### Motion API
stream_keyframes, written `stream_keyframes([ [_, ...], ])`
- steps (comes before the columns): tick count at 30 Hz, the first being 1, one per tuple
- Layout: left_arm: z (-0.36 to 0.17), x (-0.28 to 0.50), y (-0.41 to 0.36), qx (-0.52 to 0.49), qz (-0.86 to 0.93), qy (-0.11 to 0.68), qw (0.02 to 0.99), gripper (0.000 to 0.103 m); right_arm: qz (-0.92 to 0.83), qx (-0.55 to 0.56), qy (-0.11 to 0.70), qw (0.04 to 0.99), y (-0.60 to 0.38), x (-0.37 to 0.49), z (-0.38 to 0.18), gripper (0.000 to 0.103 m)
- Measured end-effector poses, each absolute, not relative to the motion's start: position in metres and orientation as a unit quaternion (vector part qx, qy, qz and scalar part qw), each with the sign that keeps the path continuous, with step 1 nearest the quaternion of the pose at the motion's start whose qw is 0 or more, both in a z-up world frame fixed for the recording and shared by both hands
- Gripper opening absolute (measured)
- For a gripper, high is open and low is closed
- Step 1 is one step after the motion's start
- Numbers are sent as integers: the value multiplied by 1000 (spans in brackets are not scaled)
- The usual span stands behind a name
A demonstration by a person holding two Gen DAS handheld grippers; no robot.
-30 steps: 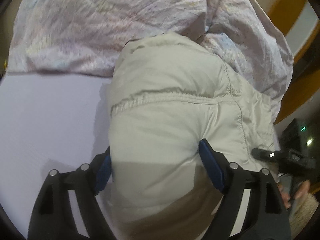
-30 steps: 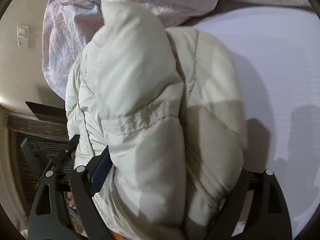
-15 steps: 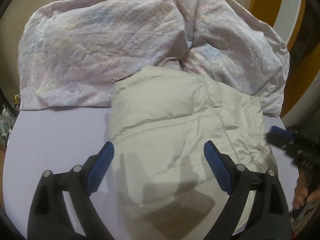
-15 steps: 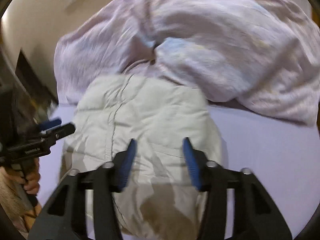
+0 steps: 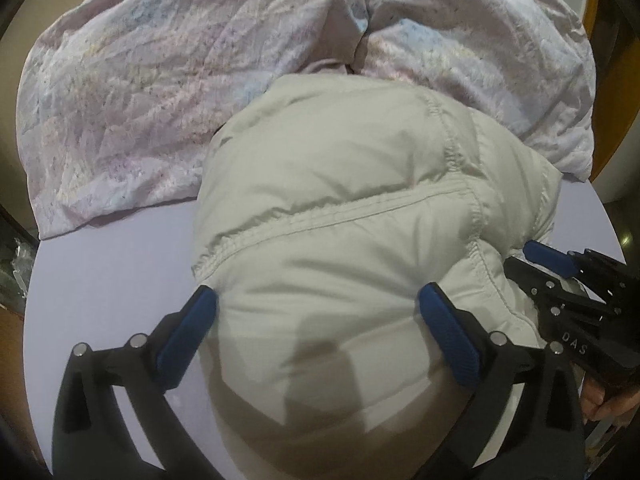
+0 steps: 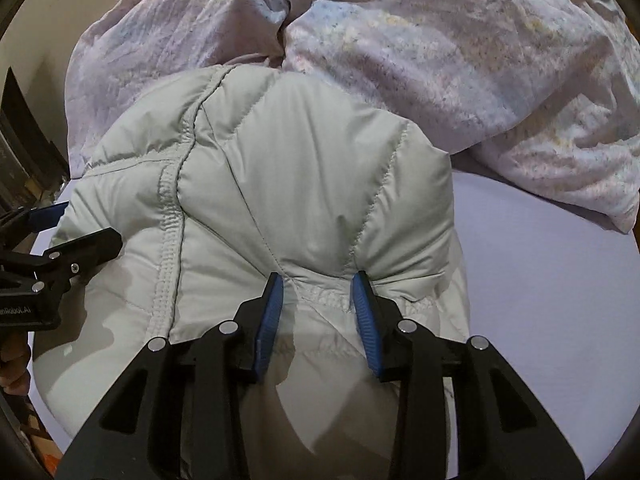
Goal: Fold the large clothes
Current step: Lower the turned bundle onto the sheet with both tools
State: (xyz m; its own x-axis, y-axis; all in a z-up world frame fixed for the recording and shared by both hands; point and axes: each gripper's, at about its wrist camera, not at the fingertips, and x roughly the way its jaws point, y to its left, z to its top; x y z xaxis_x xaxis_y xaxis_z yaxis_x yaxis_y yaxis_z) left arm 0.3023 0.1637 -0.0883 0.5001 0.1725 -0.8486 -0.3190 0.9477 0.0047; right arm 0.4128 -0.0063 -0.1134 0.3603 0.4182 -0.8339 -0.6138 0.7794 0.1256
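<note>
The right gripper [image 6: 316, 280] had its jaws narrow; they had just been closing, and a puckered ridge of the padded jacket [image 6: 280, 184] stood between the blue pads [image 6: 270, 312]. The fabric gathered into creases at both pads, so I judged that they were pinching this ridge. The left gripper [image 5: 316, 300] stood very wide, its jaws having just been opening; the bulk of the jacket [image 5: 340, 220] swelled up between the pads [image 5: 188, 332], and I could not see any pinched fabric there. The left pad was at the jacket's edge, partly over the bare lilac sheet [image 5: 112, 272].

From both pairs of fingers the jacket lay straight ahead and below, as a thick, already doubled bundle. Its long axis ran away from the fingers, toward the crumpled floral duvet [image 5: 160, 80], which its far end touched. In the left wrist view the right gripper [image 5: 560, 276] sat at the bundle's right flank, so each hand was at one side of the near end. The right hand had the only grip, I believed, so the coming move would probably turn on it.
</note>
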Motion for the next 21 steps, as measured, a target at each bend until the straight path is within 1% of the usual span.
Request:
stream_keyframes([
  [10,-99,305,163,-66,151,470,867,101,315,-94,471,819,-7,416,-118,37],
  [13,-100,305,165,-70,152,471,866,101,305,-99,477,819,-5,415,-105,38],
  [15,-100,304,167,-78,150,472,866,101,318,-64,456,829,-11,415,-84,38],
  [18,-101,305,168,-81,150,472,865,101,313,-46,409,856,-12,420,-62,38],
  [21,-101,306,167,-80,151,471,866,101,286,-66,413,862,-3,435,-68,38],
])
